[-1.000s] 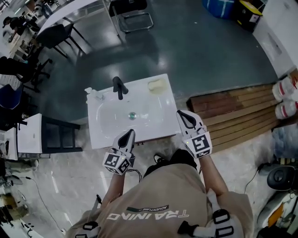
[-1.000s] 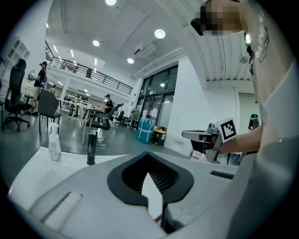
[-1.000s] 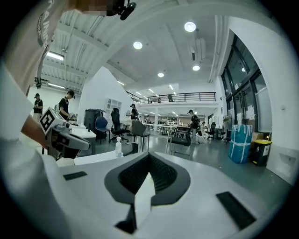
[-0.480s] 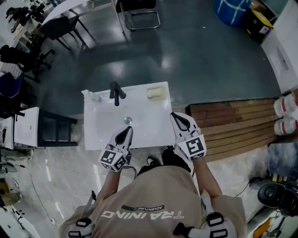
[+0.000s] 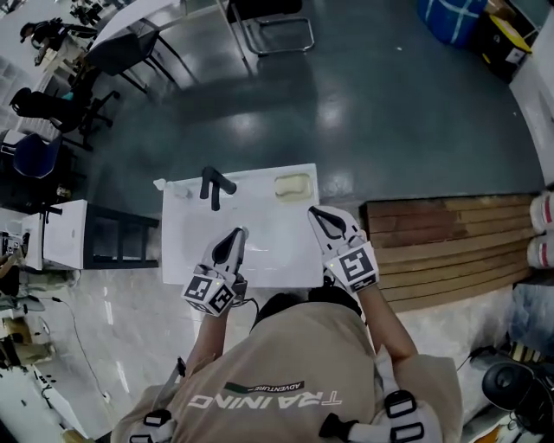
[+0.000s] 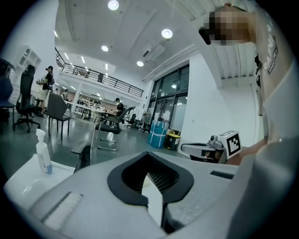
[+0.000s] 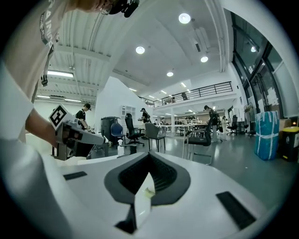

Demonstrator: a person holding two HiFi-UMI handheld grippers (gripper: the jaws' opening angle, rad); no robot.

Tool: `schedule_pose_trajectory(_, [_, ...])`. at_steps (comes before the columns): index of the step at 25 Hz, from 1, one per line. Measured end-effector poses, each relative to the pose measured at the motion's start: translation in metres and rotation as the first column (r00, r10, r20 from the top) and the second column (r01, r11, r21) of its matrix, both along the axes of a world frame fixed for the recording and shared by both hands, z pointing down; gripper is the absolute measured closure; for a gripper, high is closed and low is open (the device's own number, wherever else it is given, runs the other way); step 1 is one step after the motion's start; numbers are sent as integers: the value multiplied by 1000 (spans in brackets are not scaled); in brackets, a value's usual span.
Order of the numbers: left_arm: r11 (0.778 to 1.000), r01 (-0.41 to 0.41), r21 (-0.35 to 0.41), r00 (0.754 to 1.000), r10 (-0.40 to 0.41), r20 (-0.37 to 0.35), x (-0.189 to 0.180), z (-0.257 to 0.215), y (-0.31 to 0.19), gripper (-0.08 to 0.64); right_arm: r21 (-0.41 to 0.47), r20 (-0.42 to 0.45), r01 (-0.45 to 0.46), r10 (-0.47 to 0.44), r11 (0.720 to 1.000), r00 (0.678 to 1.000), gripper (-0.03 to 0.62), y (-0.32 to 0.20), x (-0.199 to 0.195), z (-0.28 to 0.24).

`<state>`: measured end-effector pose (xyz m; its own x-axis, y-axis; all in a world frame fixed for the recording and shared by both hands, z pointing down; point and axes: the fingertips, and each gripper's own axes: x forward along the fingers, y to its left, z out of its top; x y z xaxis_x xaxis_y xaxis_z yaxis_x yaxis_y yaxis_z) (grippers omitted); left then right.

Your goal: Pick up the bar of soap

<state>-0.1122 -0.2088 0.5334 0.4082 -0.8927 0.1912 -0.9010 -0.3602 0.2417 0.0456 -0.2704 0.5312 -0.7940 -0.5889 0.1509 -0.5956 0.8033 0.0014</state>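
The pale yellow bar of soap [image 5: 293, 186] lies on the back right corner of the white sink [image 5: 268, 251]. A black faucet [image 5: 214, 185] stands at the back middle, with a small spray bottle [image 5: 173, 189] to its left. My left gripper [image 5: 237, 234] hovers over the front left of the basin, jaws together and empty. My right gripper [image 5: 317, 213] is at the sink's right edge, a little in front of the soap, shut with nothing held. In the left gripper view, the left gripper [image 6: 150, 179] looks over the bottle [image 6: 43, 152] and the faucet [image 6: 84, 157]. The soap is hidden in both gripper views.
A wooden pallet [image 5: 437, 242] lies on the floor right of the sink. A dark metal stand [image 5: 117, 242] and a white slab [image 5: 65, 235] sit to its left. Office chairs [image 5: 260, 22] stand on the floor beyond the sink.
Both grippers have moved forward over the sink's front part. The right gripper has come in from beside the sink to its right edge, nearer the soap.
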Motion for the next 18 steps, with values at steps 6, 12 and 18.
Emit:
schedule_pose_trajectory(6, [999,47,-7,999,-46,25,-10,2,-14,565,-20,-6,61,-61,998,998,588,-17,-18,5])
schedule_pose_trajectory(12, [1000,-1,11,996,0,91,-14,2,-30,565,-24,-34,71,-72,997,997,588,-27,-35,8])
schedule_pose_trajectory(18, [997,-64,34,994,61,90,-23,0,-53,563,-25,-100,72,-74,997,992,588,-38,-59,9])
